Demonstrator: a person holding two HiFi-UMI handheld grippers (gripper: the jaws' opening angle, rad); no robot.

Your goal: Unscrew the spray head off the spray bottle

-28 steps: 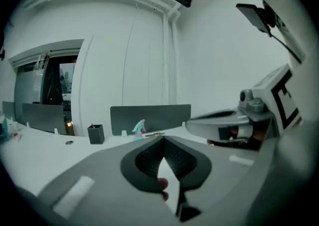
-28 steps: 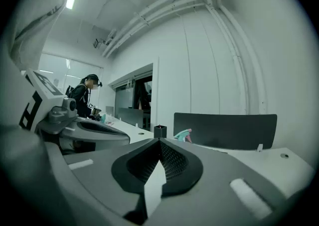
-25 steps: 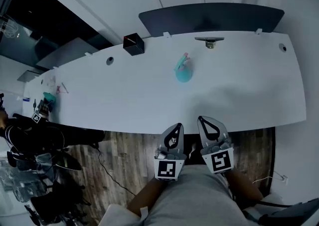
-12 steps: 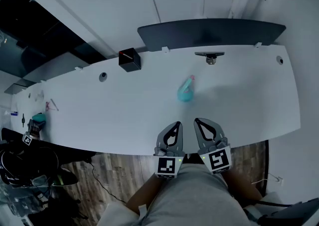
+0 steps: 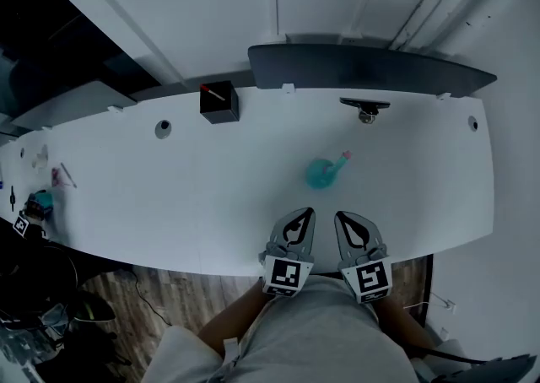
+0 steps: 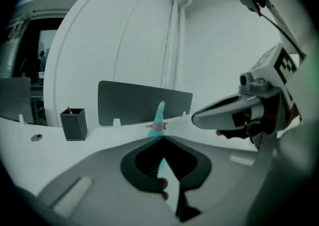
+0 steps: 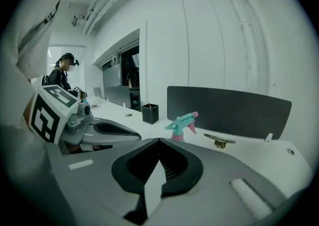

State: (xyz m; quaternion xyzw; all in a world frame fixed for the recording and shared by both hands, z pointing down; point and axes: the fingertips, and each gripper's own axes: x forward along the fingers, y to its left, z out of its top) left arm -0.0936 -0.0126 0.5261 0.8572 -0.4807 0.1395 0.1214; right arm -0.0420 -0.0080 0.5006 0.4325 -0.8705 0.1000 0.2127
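Observation:
A teal spray bottle [image 5: 321, 174] with a pink nozzle stands upright on the white table [image 5: 186, 196], near the middle. Both grippers hover over the table's front edge, just short of the bottle and not touching it. My left gripper [image 5: 305, 214] is shut with nothing in it, and my right gripper [image 5: 342, 218] beside it is also shut and empty. In the left gripper view the bottle [image 6: 159, 119] rises just past the closed tips of the left gripper [image 6: 162, 138]. In the right gripper view the spray head [image 7: 181, 122] shows beyond the right gripper [image 7: 159, 141].
A black pen holder [image 5: 219, 103] stands at the back left of the table. A dark divider panel [image 5: 363, 69] runs along the back edge, with a metal clamp [image 5: 364, 109] in front of it. Small items [image 5: 38, 204] lie at the far left end. A person [image 7: 62, 73] stands there.
Both grippers have come forward from above the floor to over the table's front edge, closer to the bottle. The jaws stayed shut and the bottle has not moved.

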